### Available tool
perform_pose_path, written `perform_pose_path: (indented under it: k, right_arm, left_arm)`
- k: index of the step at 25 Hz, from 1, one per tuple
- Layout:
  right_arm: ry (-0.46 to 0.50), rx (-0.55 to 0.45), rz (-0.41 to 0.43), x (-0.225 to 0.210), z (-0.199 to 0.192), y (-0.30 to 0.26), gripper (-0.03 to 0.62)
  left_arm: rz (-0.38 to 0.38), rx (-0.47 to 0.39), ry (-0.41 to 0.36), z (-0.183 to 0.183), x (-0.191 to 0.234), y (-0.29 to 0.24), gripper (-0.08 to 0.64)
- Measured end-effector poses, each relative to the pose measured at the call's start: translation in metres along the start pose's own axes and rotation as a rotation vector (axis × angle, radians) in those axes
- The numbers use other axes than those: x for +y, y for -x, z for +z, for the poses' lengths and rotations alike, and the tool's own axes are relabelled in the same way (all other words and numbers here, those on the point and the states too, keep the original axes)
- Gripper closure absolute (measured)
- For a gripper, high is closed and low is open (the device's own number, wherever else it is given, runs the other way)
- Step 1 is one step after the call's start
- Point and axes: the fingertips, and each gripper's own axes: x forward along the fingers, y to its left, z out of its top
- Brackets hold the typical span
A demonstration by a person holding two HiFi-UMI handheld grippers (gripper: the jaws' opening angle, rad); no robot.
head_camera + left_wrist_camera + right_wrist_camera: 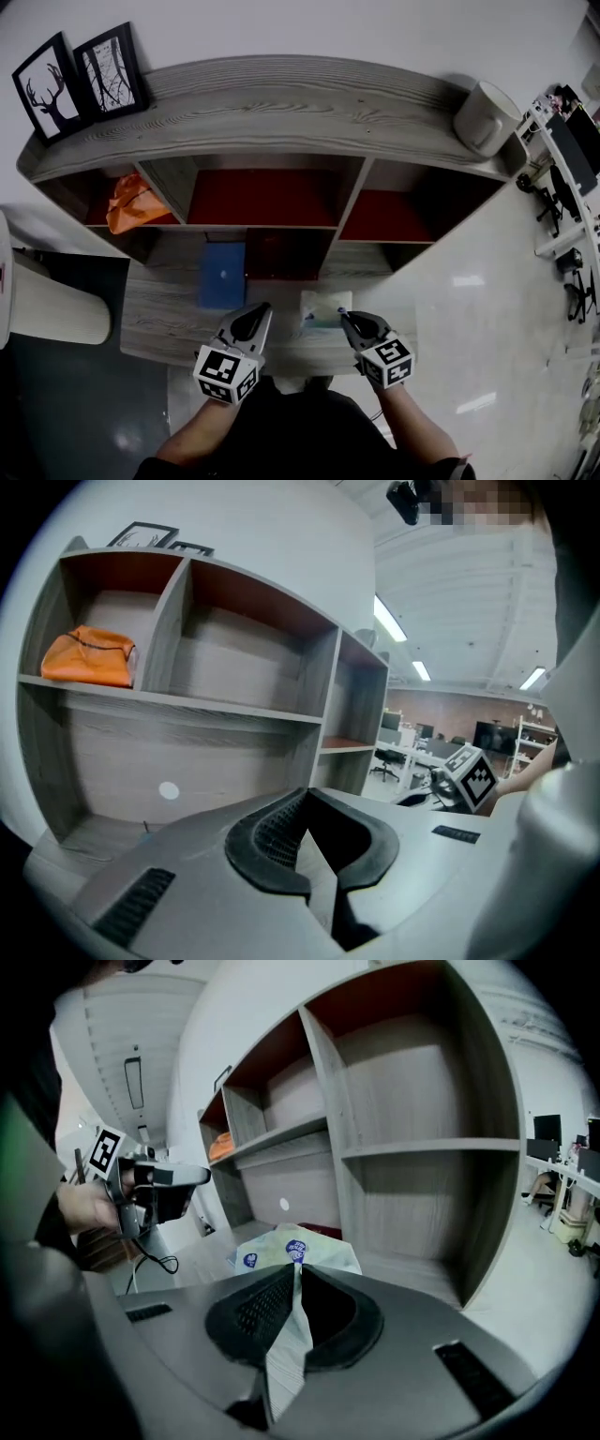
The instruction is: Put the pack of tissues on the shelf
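Clamping right gripper (297, 1269) on pale plastic tissue pack (292, 1244), long axis pointing at grey wooden shelf (281, 103), left gripper (305, 808) clenched empty.

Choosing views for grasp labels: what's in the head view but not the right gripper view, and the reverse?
Head view only: a blue flat box and a white cylindrical pot on top of the grey wooden shelf. Right gripper view only: how the right gripper pinches the wrapper of the pale plastic tissue pack. Both: shelf, pack, orange bag, left gripper.
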Motion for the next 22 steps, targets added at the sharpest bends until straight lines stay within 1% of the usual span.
perform_pose_path:
  k: [3,8,11,17,22]
  right_arm:
    - [-0.007,-0.066,-0.005,-0.016,0.019,0.029,0.563]
    - [-0.008,-0.157,0.002,-0.044,0.043,0.076,0.568]
    - [0.000,-0.201,0.004,-0.055,0.060,0.100,0.568]
    - [0.016,-0.302,-0.019,-0.063,0.107,0.131,0.568]
    - [0.015,-0.354,-0.072,-0.074,0.144,0.136,0.569]
  left_arm:
    - [0.014,-0.015,-0.011,0.013,-0.015,-0.004,0.546]
    - [0.047,-0.082,-0.033,0.041,-0.041,-0.011,0.546]
    - [0.050,-0.116,-0.048,0.057,-0.053,-0.014,0.546]
    - [0.008,-0.112,-0.061,0.073,-0.065,-0.015,0.546]
    - [-0.061,-0.121,-0.054,0.090,-0.062,-0.014,0.546]
